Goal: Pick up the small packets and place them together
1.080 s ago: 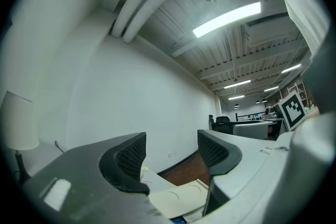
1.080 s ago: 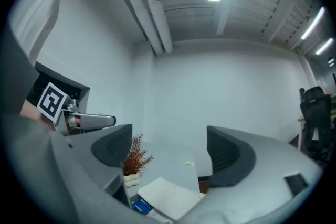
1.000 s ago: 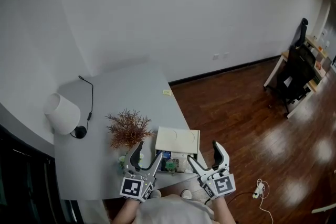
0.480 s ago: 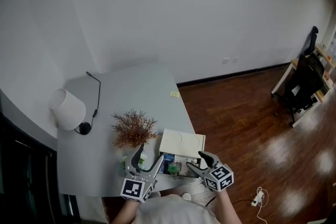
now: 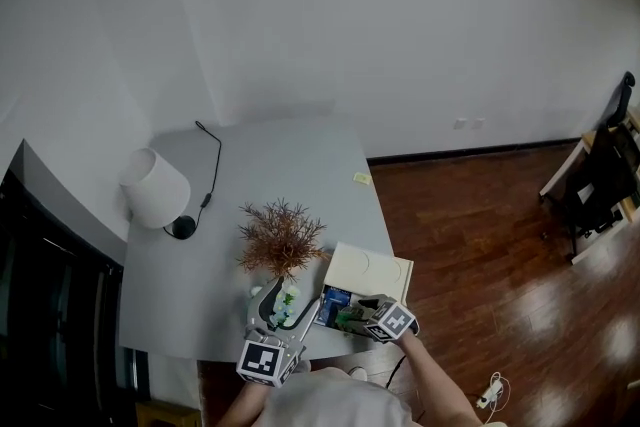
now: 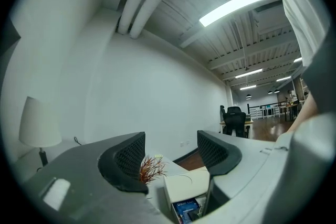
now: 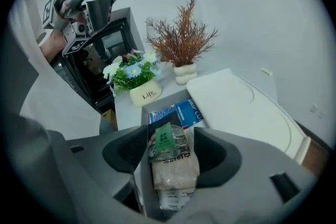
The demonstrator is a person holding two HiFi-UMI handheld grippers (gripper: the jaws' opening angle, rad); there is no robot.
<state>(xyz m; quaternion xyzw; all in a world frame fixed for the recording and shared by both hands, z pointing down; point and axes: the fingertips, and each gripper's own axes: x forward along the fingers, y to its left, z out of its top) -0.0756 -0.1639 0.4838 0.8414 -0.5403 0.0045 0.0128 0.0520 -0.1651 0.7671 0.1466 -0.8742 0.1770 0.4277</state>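
A green-labelled packet point(image 7: 172, 162), lying in the open box point(image 7: 140, 183), has just been closed on by the right hand-held gripper point(image 7: 173, 150). The left hand-held gripper point(image 6: 170, 153) is held wide and empty.

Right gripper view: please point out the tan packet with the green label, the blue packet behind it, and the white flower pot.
tan packet point(image 7: 176, 168), right gripper view, its lower tan body.
blue packet point(image 7: 184, 111), right gripper view, its printed face.
white flower pot point(image 7: 144, 94), right gripper view, its front wall.
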